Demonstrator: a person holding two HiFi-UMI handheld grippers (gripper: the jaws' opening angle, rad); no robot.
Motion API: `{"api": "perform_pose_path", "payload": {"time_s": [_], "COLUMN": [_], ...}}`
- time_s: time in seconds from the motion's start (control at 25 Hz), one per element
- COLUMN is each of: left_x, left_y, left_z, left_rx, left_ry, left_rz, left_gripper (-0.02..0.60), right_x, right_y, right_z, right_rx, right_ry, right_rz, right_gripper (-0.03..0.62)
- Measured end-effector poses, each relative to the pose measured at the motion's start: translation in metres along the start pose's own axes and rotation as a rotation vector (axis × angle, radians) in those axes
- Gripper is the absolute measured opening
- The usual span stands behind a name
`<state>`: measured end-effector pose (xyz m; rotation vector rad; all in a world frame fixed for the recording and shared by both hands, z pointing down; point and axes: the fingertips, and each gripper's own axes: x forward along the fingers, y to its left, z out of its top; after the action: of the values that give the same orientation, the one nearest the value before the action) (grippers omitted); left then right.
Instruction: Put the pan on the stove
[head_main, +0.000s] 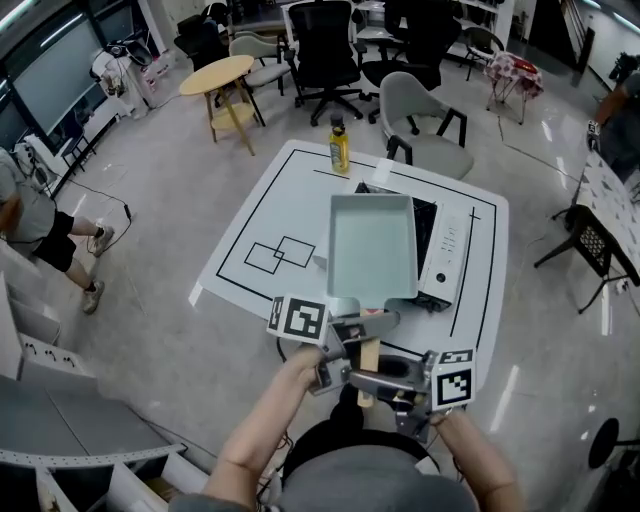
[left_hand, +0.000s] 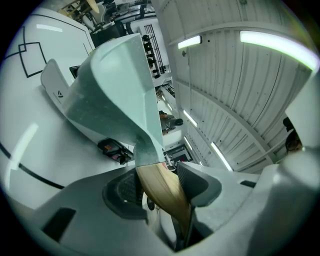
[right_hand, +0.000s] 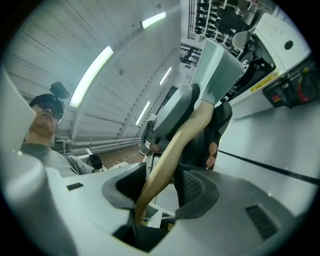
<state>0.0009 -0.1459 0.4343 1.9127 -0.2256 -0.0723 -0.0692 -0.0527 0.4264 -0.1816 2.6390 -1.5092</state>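
The pan (head_main: 372, 245) is a pale rectangular tray with a wooden handle (head_main: 367, 355). It sits level over the left part of the stove (head_main: 440, 250), with its far rim toward the bottle (head_main: 340, 148). Whether the pan base touches the stove cannot be told.

The handle points back toward the person and is gripped in two places. The left gripper (head_main: 362, 328) has its jaws closed on the handle (left_hand: 162, 187) close to the pan body. The right gripper (head_main: 372, 378) has its jaws closed on the handle (right_hand: 172, 150) nearer its free end.

The stove is black with a white control panel on its right side. It lies on the right half of the white worktop (head_main: 270, 210), which carries black line markings. The yellow bottle stands upright at the worktop's far edge, apart from the stove.
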Motion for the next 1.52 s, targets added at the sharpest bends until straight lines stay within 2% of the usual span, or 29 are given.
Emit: {"api": "perform_pose_path", "payload": {"time_s": [0.2,0.52,1.52], "left_x": [0.002,0.013,0.064], "left_y": [0.012,0.025,0.06], "left_z": [0.028,0.048,0.075], "left_rx": [-0.003,-0.015,-0.082], "left_ry": [0.038,0.077,0.101], "left_rz": [-0.021,-0.036,-0.008], "left_gripper": [0.186,0.187,0.187], "right_x": [0.013,0.016,-0.018], "right_y": [-0.018,-0.037,-0.078], "right_z": [0.026,0.048,0.086], "right_rx": [0.003,0.013,0.083], "right_ry": [-0.041,-0.067,-0.087], "right_rz": [-0.03,-0.069,-0.084], "right_gripper": [0.178,0.178,0.179]}}
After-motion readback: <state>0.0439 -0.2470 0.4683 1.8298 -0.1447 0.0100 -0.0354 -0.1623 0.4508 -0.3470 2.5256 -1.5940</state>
